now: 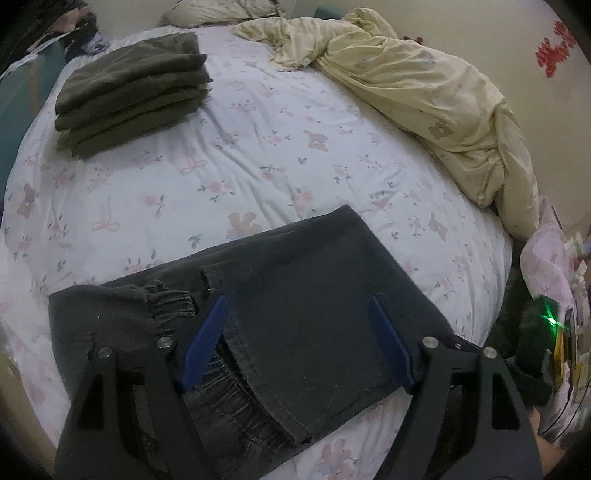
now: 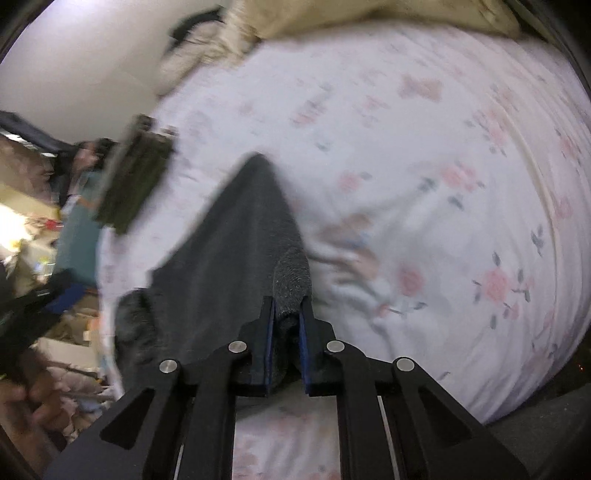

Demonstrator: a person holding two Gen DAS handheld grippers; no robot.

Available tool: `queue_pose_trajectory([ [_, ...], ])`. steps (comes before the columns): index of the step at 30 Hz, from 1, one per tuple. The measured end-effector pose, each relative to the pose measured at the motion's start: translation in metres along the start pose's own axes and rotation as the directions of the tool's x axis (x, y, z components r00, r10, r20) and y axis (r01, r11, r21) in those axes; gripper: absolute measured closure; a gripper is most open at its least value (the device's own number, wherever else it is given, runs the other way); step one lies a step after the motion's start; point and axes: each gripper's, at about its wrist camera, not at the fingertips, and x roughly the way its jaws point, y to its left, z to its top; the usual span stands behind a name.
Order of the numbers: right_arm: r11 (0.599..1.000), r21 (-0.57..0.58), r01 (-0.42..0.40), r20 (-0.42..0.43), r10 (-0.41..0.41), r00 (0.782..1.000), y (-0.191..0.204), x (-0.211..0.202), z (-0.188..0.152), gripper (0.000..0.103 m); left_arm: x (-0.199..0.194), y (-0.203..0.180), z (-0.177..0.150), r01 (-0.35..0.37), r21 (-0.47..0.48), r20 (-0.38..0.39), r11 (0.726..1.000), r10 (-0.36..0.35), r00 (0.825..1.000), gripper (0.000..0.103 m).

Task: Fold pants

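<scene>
Left wrist view, nearest first: left tool (image 1: 297, 332) released, blue pads (image 1: 205, 343) spread wide, hovering over the dark grey pants (image 1: 295, 295); whether the pads touch the cloth cannot be told. Pants lie folded on the bed (image 1: 258, 155) at 6 o'clock, elastic waistband (image 1: 173, 301) showing at 8 o'clock under the folded-over top layer.

Right wrist view: right tool (image 2: 288, 314) clenched on a bunched edge of the dark grey pants (image 2: 229, 236), cloth pinched between the blue pads (image 2: 303, 343). The fabric runs from the pinch toward 11 o'clock, tapering to a point. Frame is motion-blurred.

Bed covered by a white sheet with pink flower and bear print, wrinkled across the middle. Further out at 10 o'clock in the left view, a stack of folded olive-green garments (image 1: 129, 92) sits on the sheet, well apart from the pants; same stack (image 2: 136, 173) blurred at 9–10 o'clock in the right view.

At 1–3 o'clock, a rumpled pale yellow duvet (image 1: 424, 92) lies along the bed's far and right edge. Pillow (image 1: 207, 11) at 12 o'clock by the wall.

Room: cream wall with a red decoration (image 1: 554, 48) at 2 o'clock. Green light (image 1: 548, 319) glows at 4 o'clock beside the bed, amid clutter. Teal bed frame (image 1: 22, 92) at 9 o'clock. Right view shows cluttered, brightly lit items at 8–9 o'clock, too blurred to identify.
</scene>
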Motion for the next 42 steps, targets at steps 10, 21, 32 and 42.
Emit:
queue_pose_trajectory([
  [10, 0.926, -0.216, -0.310, 0.035, 0.324, 0.945, 0.066, -0.031, -0.012, 0.093, 0.016, -0.010, 0.035, 0.014, -0.079, -0.037, 0.997, -0.017, 0.999, 0.028],
  [21, 0.847, -0.356, -0.396, -0.057, 0.403, 0.913, 0.104, -0.024, -0.026, 0.093, 0.080, -0.052, 0.087, 0.038, -0.032, -0.186, 0.999, -0.043, 0.982, 0.034],
  [32, 0.773, -0.427, -0.470, -0.129, 0.462, 0.877, 0.137, -0.026, -0.043, 0.094, 0.021, -0.033, 0.076, -0.046, 0.136, -0.119, 0.990, 0.063, 0.991, 0.094],
  [42, 0.643, -0.594, -0.484, -0.284, 0.396, 0.873, 0.246, -0.010, -0.113, 0.094, -0.076, 0.085, 0.028, -0.085, -0.028, -0.022, 0.996, 0.085, 0.996, 0.094],
])
